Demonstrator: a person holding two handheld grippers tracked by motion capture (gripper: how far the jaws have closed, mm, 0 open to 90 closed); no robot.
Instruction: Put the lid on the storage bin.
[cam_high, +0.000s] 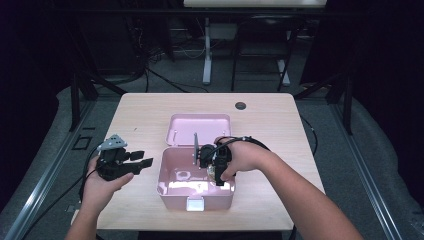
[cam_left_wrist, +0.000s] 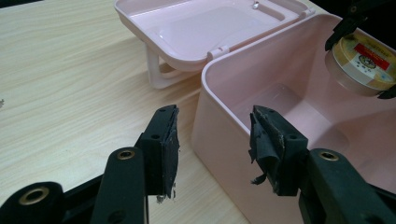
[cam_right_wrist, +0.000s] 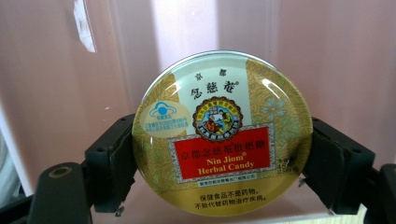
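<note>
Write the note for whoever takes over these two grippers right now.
Right gripper: shut on the round candy tin, fingers clamped on its two sides, held inside the open pink box, above its floor.
Left gripper: open, holding nothing, beside the box's left wall.
Box: on the table, lid folded back behind it.
Done: lid opened, tin brought into the box.
Left: probably lower the tin to the box floor, release it, pull the right gripper out, then close the lid.
</note>
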